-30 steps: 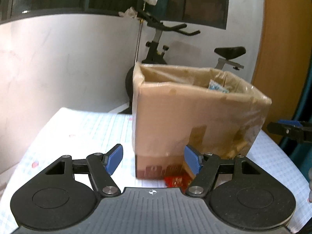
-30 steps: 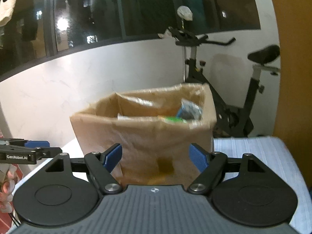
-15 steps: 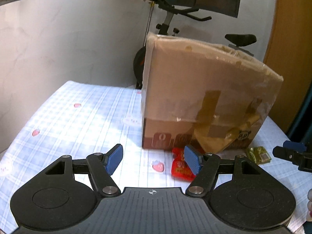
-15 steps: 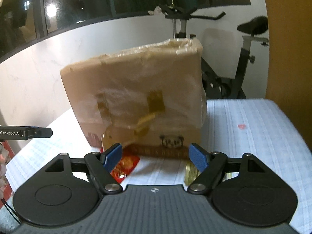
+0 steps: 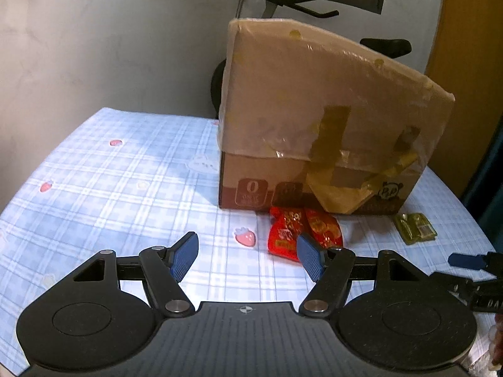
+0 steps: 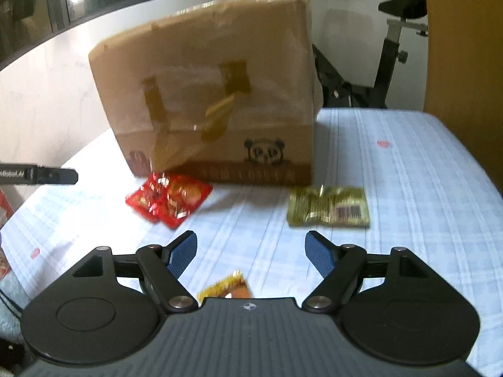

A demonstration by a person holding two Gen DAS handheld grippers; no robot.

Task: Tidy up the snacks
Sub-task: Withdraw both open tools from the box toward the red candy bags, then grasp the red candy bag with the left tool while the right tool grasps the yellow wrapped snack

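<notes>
Snack packets lie on a table covered with a blue-and-white checked cloth (image 5: 119, 188) printed with small strawberries, in front of a tall brown cardboard box (image 5: 320, 119) patched with clear and yellowish tape. Two red foil snack packets (image 5: 298, 229), overlapping one another, rest on the cloth just before the box's near face, close to its left lower corner in the right wrist view (image 6: 168, 199). A flat olive-green foil packet bearing a barcode (image 6: 328, 207) lies near the box's right front corner, apart from the red pair; the left wrist view shows it at the far right (image 5: 415, 227). A smaller yellow-and-orange packet (image 6: 228, 287) sits nearest the right gripper, partly hidden behind the gripper body.

Left gripper (image 5: 246, 256): jaws spread apart, nothing between the blue pads, which hang above the cloth; the right-hand pad overlaps the red packets in view, though contact cannot be judged. Right gripper (image 6: 251, 256): jaws likewise spread, empty, directed at the bare cloth between the red packets and the green one. Each gripper's tip appears at the edge of the other's view.

Background: a pale wall, a black exercise bike (image 6: 386, 62) behind the box, dark windows above, and an orange-brown wooden panel (image 5: 468, 72) on the right.
</notes>
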